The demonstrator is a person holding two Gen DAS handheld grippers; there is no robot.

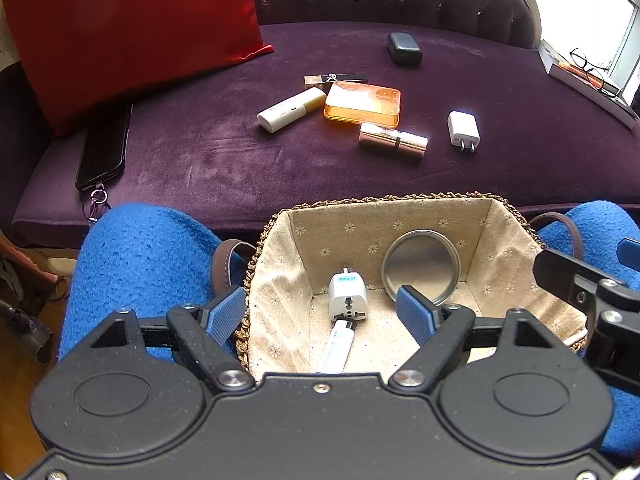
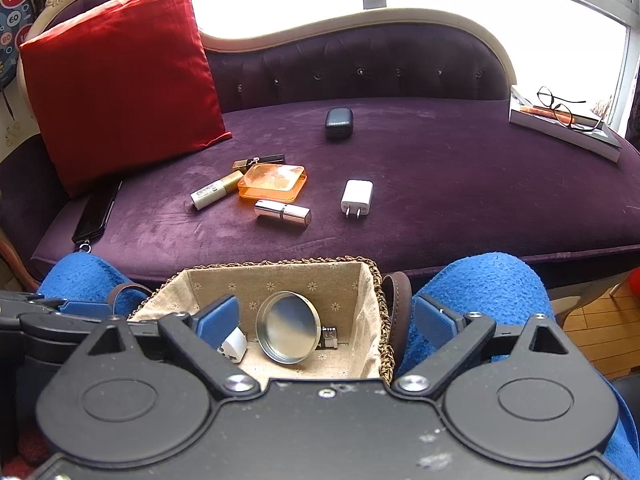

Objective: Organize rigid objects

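- The left gripper [image 1: 320, 312] is hovering over the near rim of the woven basket [image 1: 256, 240], its blue fingers [image 1: 224, 312] spread wide and holding nothing
- The right gripper [image 2: 326, 316] is hanging over the same basket [image 2: 376, 280], fingers likewise released, with one pad [image 2: 218, 318] above the lining and the other outside the right wall
- The basket is sitting between the person's blue-clad knees [image 1: 136, 248], just in front of the purple sofa seat [image 1: 200, 148]
- Inside it, a white travel adapter [image 1: 347, 296] is standing near the back wall, a white lighter [image 1: 335, 346] is lying with its tip touching the adapter, and a round metal tin lid [image 1: 420, 266] is leaning against the back wall beside them
- From the right wrist view, a small dark metal-ended item [image 2: 329, 337] is peeking out behind the lid; what it is cannot be told
- Waiting on the seat are a white-and-yellow tube [image 1: 290, 110], an orange translucent case [image 1: 362, 104], a rose-gold lipstick [image 1: 394, 141], a white charger plug [image 1: 463, 130], a gold-and-black box [image 1: 336, 78] behind the case, and a black pouch [image 1: 404, 48] farther back
- A black phone [image 1: 105, 148] is lying beside a red cushion [image 1: 128, 28], and glasses [image 2: 560, 108] are resting on a book [image 2: 564, 128] at the seat's right end
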